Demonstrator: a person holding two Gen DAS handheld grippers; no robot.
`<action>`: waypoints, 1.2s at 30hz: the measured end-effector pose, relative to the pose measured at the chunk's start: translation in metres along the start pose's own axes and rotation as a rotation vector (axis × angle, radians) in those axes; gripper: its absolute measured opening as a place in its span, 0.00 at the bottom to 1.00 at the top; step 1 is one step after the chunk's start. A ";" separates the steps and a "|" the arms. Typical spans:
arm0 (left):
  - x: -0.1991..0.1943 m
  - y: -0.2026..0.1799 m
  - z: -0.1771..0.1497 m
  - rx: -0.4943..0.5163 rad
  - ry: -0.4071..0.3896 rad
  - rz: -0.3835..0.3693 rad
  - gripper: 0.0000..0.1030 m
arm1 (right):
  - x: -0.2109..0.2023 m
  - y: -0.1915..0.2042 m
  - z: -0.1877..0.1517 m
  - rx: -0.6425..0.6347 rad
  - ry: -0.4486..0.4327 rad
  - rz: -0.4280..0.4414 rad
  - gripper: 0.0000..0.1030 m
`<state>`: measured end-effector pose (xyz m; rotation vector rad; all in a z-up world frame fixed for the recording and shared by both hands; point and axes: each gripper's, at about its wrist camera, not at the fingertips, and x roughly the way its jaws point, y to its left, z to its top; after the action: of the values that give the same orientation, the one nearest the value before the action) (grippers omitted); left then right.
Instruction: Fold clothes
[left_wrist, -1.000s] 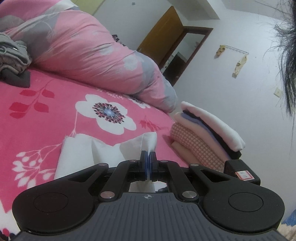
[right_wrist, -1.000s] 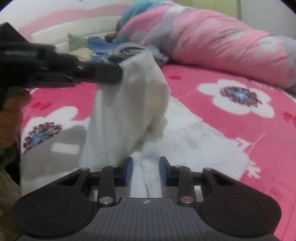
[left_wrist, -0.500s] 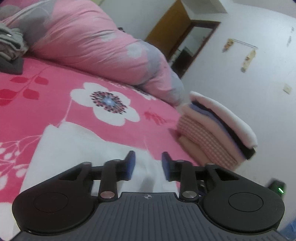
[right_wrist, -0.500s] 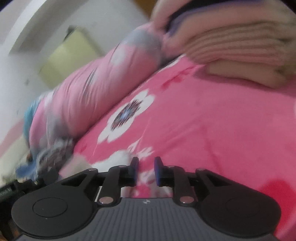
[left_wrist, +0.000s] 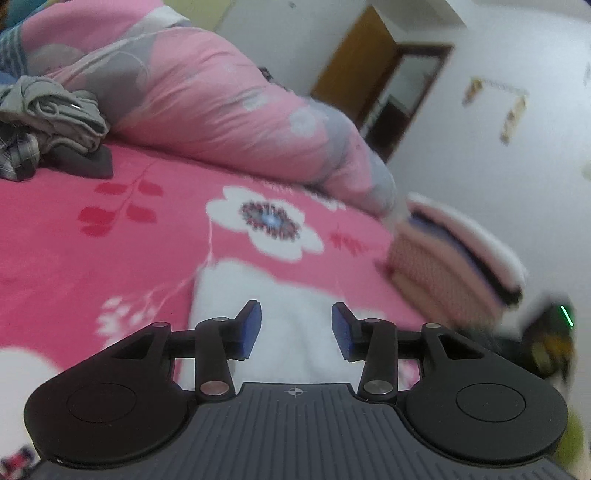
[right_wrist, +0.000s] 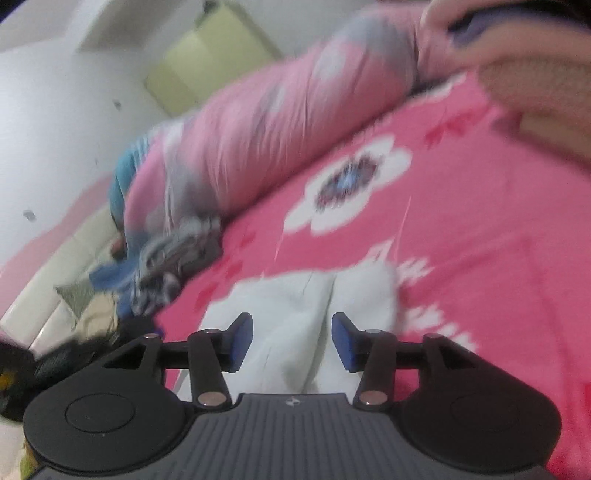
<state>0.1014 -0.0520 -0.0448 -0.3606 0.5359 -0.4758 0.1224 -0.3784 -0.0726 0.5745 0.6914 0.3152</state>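
On the near part of the bed (left_wrist: 110, 236), white garment (left_wrist: 291, 325): soft, light, limp; best pinched at an edge. Left gripper (left_wrist: 295, 328) and right gripper (right_wrist: 292, 339) just parted, holding nothing.

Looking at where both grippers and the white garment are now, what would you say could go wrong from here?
1. Both the left gripper and the right gripper have just been opening, and neither grips the white garment; it lies loose on the bedspread, so its fold may slacken.
2. The stack of folded clothes sits at the bed's edge; a careless sweep could topple it.
3. Both views are blurred, so a regrasp may miss the intended edge.
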 end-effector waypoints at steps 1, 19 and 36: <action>-0.006 -0.001 -0.005 0.027 0.018 -0.003 0.41 | 0.008 0.000 0.002 0.013 0.027 -0.011 0.49; -0.021 -0.010 -0.066 0.417 0.104 0.019 0.41 | 0.035 0.026 -0.026 -0.231 -0.080 -0.311 0.07; -0.022 0.002 -0.060 0.368 0.116 0.084 0.41 | -0.073 0.034 -0.097 -0.114 -0.122 -0.185 0.33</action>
<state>0.0519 -0.0508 -0.0849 0.0421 0.5609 -0.5053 0.0008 -0.3459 -0.0763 0.4139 0.5995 0.1448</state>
